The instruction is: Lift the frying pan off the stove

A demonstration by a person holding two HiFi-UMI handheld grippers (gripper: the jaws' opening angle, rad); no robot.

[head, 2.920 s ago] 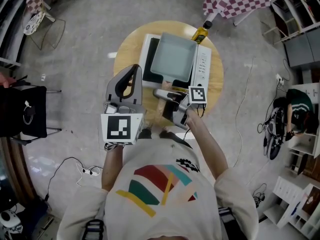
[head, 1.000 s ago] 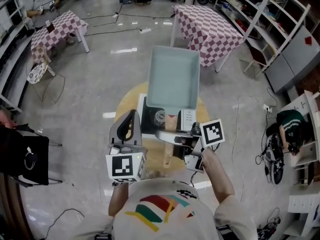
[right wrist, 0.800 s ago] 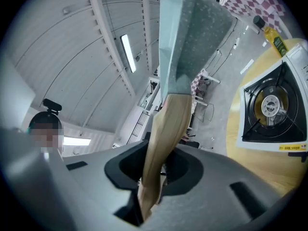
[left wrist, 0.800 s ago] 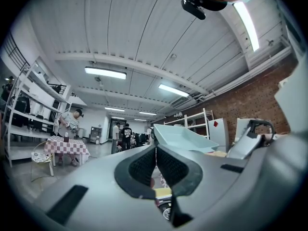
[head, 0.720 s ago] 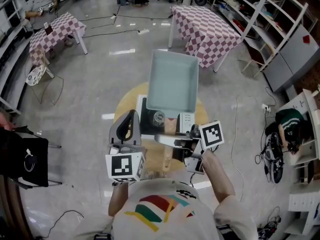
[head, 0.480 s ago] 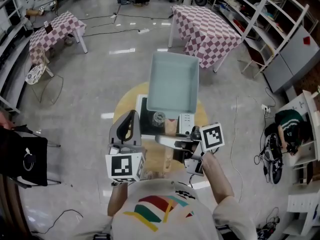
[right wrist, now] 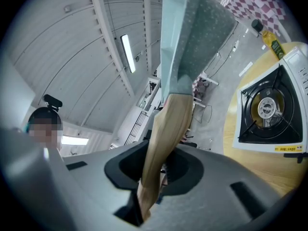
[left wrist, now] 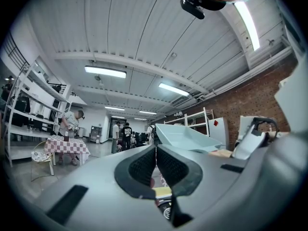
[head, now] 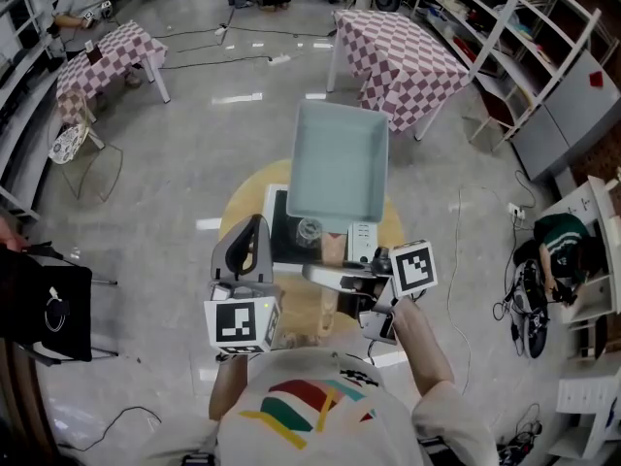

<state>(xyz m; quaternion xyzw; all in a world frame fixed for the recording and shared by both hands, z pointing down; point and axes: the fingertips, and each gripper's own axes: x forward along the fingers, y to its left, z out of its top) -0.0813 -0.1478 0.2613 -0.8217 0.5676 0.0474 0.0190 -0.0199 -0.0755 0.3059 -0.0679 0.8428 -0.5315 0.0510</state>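
Note:
The pale green square frying pan [head: 338, 168] hangs in the air above the white gas stove [head: 279, 233], clear of the burner [head: 309, 227]. My right gripper [head: 335, 278] is shut on its wooden handle [head: 332, 250]. In the right gripper view the handle [right wrist: 168, 129] runs up between the pads to the pan [right wrist: 192, 37], with the stove [right wrist: 269, 109] far below. My left gripper [head: 254, 223] is shut, holds nothing, and points upward left of the pan. In the left gripper view its pads [left wrist: 144, 165] meet, and the pan [left wrist: 185, 136] shows beyond them.
The stove sits on a round wooden table [head: 243, 223]. An oil bottle [right wrist: 272, 41] stands at the table's far edge. Checkered tables [head: 412, 51] [head: 107, 51] stand farther off, shelves [head: 543, 56] line the right, and a black chair [head: 44, 304] is at the left.
Nearly three seconds ago the pan rested on the stove; now it is held high above it. Over the last second it has barely moved.

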